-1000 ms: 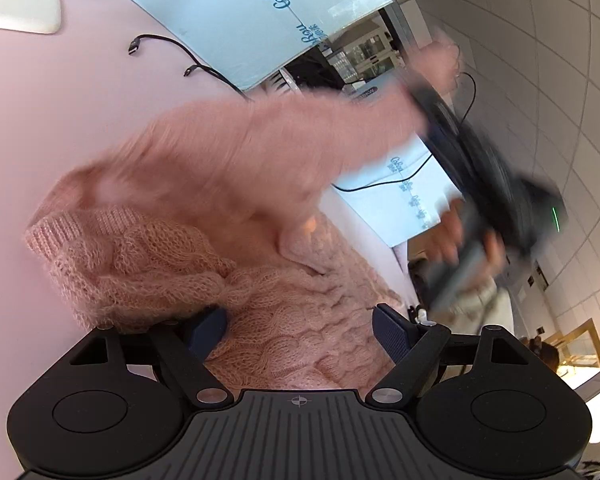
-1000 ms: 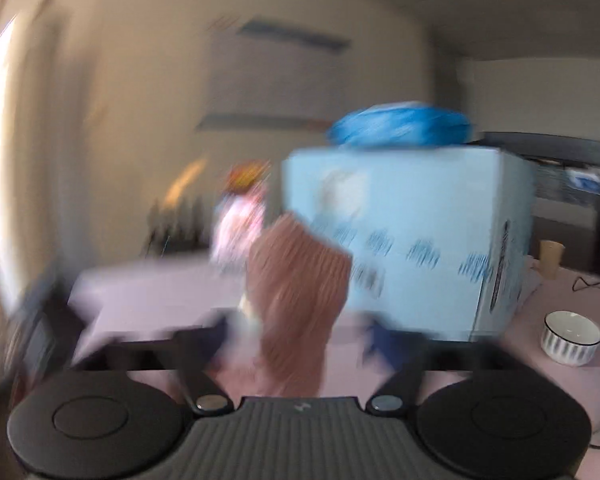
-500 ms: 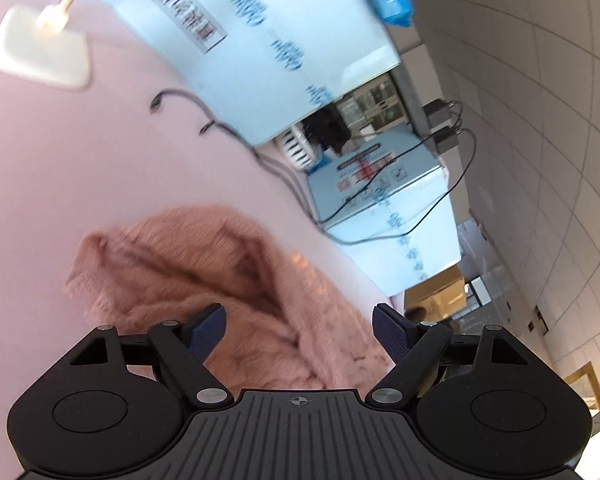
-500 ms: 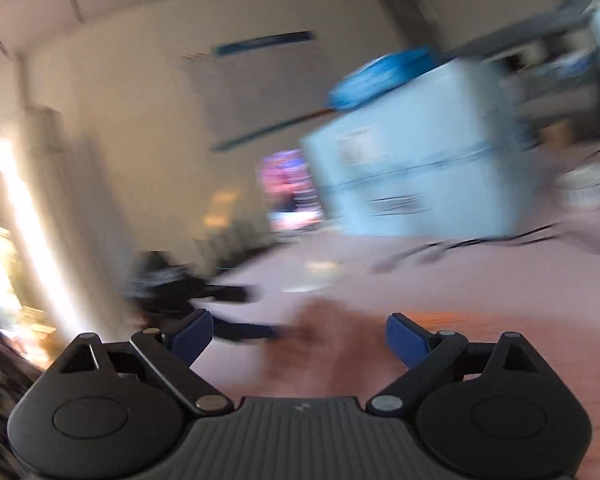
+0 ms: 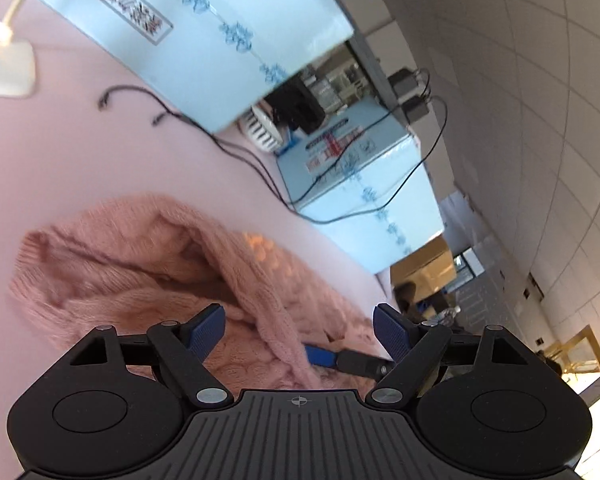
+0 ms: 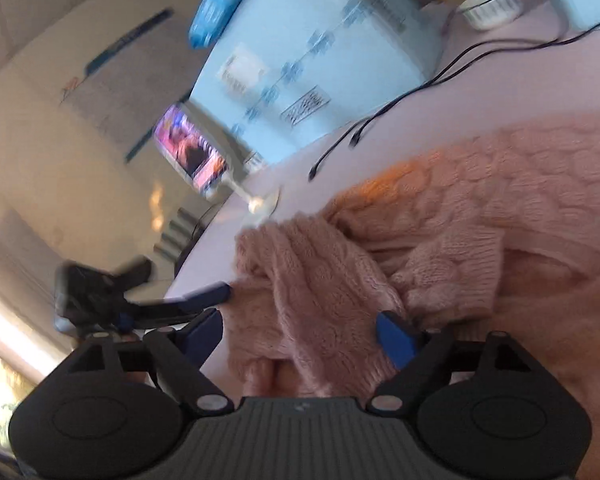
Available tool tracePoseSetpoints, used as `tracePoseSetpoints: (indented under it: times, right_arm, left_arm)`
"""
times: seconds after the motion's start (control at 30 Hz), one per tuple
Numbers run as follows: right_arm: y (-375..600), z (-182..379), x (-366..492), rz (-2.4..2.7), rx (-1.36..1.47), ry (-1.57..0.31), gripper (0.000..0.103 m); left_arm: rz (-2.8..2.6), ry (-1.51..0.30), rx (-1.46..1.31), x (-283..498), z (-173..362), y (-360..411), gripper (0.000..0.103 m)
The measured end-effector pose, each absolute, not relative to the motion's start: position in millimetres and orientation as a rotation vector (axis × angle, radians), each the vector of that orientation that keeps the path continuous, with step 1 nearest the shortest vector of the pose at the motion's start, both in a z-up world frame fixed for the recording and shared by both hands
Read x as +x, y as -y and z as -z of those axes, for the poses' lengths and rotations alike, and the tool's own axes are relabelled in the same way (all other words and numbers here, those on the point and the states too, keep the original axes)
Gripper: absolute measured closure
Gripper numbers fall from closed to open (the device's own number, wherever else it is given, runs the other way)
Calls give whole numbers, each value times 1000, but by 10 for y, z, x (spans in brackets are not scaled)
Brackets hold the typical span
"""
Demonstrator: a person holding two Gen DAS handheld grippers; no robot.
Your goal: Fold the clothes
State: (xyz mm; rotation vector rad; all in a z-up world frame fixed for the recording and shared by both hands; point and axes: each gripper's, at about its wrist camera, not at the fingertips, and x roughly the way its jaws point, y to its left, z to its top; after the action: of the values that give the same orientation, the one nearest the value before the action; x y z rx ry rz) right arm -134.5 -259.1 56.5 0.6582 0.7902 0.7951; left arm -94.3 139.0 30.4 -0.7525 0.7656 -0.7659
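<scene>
A pink cable-knit sweater lies bunched on the pink table. It also shows in the right wrist view, with a folded sleeve running toward the camera. My left gripper is open just above the sweater, holding nothing. My right gripper is open, its jaws on either side of the sleeve fold. A finger of the right gripper pokes in under the sweater in the left view. The left gripper shows at the sweater's left edge in the right view.
Light blue boxes stand along the table's back, one more in the right wrist view. Black cables trail across the table. A white lamp base sits at the far left, a striped bowl at the back right.
The right gripper held the sleeve up a second ago; it has come down over the sweater and now stands open. The sleeve lies folded across the body. The left gripper pulled back slightly.
</scene>
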Motion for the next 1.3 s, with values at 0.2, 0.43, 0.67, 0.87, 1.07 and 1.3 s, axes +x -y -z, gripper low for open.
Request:
tracePoseSetpoints:
  times: [0.2,0.43,0.67,0.87,1.07,1.3]
  right_arm:
    - [3574,-711,-2098,-540,865,-544,6]
    - [4482,-403,-2876,-130,1057,-434,6]
    - [4670,-351,-3013,-77,1070,-382,5]
    - [4478,-513,-2933,245,1092,-584,7]
    - [4396,-435,-2673,163,1102,-694,4]
    - [4325,-410,-2557,166,1085,-592,3]
  left_arm:
    - [860,-750,-824,-686,-355,-1169,20]
    - [641,-913,-842,-120,73,-1017,24]
    - [678,-886,-845,-274,-201,-1309,21]
    - [523,-916,-768,-1030,-359,-1811,19]
    - [396,-1032,-758,-1438,-185,-1975,19]
    - [443,-1029,-742,-1196,-120,-1427,8]
